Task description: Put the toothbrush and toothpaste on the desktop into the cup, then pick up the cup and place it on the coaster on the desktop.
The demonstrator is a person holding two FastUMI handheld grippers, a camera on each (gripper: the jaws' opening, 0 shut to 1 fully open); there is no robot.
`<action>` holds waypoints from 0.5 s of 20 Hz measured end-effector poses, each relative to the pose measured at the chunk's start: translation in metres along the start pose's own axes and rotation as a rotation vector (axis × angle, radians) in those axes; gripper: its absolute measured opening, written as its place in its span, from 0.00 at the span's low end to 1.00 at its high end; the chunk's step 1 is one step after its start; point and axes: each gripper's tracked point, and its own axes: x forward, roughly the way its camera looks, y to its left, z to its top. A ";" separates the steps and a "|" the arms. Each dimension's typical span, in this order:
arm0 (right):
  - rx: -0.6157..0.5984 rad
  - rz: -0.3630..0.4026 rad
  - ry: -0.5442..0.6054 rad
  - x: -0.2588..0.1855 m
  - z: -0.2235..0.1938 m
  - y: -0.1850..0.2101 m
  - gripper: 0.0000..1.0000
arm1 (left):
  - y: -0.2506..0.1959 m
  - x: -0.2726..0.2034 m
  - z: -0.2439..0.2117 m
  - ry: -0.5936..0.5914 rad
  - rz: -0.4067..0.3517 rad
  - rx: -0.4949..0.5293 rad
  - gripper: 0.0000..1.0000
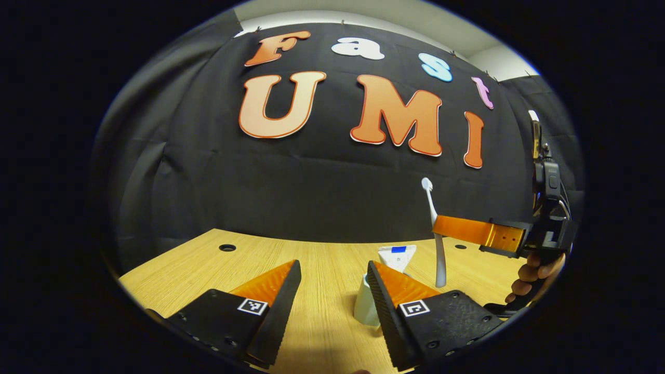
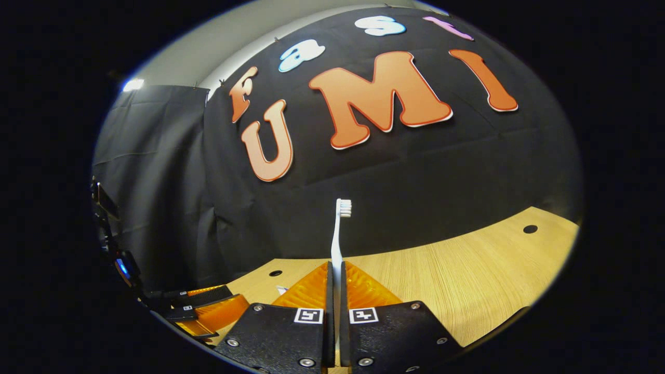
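A white toothbrush [image 1: 435, 234] stands upright in the air, bristles up, held by my right gripper [image 1: 441, 227], which reaches in from the right of the left gripper view with a hand behind it. In the right gripper view the toothbrush [image 2: 338, 234] rises from between the closed fingers of my right gripper [image 2: 336, 270]. A white cup [image 1: 365, 304] stands on the wooden desktop [image 1: 322, 291], partly hidden behind the right finger of my left gripper [image 1: 332, 270], which is open. A white toothpaste tube [image 1: 397, 256] with a blue patch sticks up out of the cup.
The desktop has round cable holes [image 1: 227, 248] at the far left and near the back [image 2: 530, 229]. The black cloth wall closes off the far side. My left gripper [image 2: 202, 306] appears at the lower left of the right gripper view.
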 end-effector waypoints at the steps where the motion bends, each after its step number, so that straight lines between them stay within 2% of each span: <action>1: 0.014 0.002 0.002 0.001 0.000 0.000 0.04 | 0.008 -0.001 -0.003 0.001 0.013 -0.006 0.77; 3: 0.034 0.004 -0.022 0.005 0.007 0.000 0.04 | 0.020 -0.005 -0.007 0.004 0.039 -0.012 0.77; 10: 0.028 0.032 -0.088 0.034 0.028 0.016 0.04 | 0.035 -0.018 -0.011 -0.005 0.049 -0.025 0.77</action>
